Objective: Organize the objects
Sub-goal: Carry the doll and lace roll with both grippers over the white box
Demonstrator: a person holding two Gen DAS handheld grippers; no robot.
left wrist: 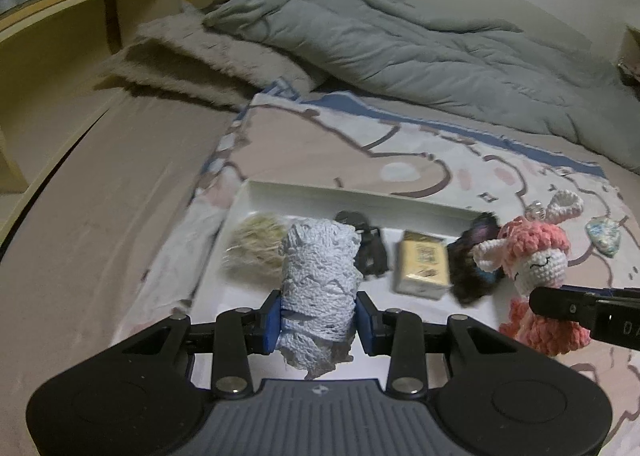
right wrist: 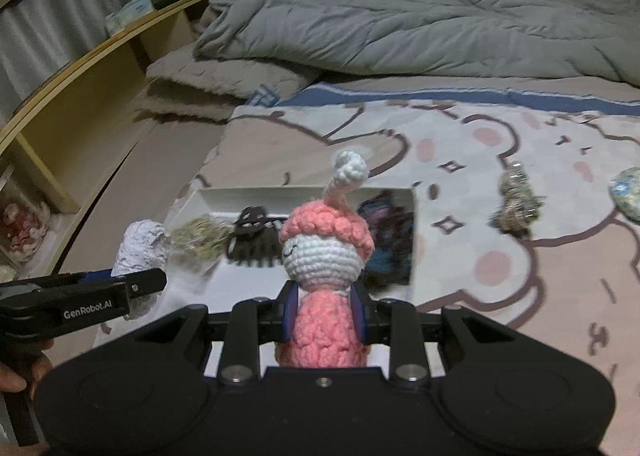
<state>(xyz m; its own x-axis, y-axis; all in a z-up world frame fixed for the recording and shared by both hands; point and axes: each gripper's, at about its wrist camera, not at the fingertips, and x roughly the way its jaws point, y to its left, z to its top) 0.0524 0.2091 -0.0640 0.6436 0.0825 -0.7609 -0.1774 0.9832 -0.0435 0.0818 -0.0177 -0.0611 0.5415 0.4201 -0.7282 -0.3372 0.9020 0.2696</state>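
My left gripper (left wrist: 316,322) is shut on a roll of pale blue crocheted lace (left wrist: 318,280), held upright over the near edge of a white tray (left wrist: 320,194). My right gripper (right wrist: 325,314) is shut on a pink and white crocheted doll (right wrist: 326,252), just right of the tray. The doll (left wrist: 532,268) and the right gripper's finger (left wrist: 560,302) also show in the left wrist view. The lace roll (right wrist: 140,252) and the left gripper's finger (right wrist: 144,282) show in the right wrist view. In the tray lie a straw-coloured tuft (left wrist: 254,250), a black item (left wrist: 366,246), a yellow box (left wrist: 422,264) and a dark purple hairpiece (left wrist: 474,256).
The tray rests on a cartoon-print blanket (right wrist: 500,256) spread on the bed. A glittery ornament (right wrist: 516,202) and a pale blue patterned object (right wrist: 626,192) lie on the blanket to the right. A grey duvet (left wrist: 400,44) lies behind, a wooden shelf (left wrist: 72,16) at left.
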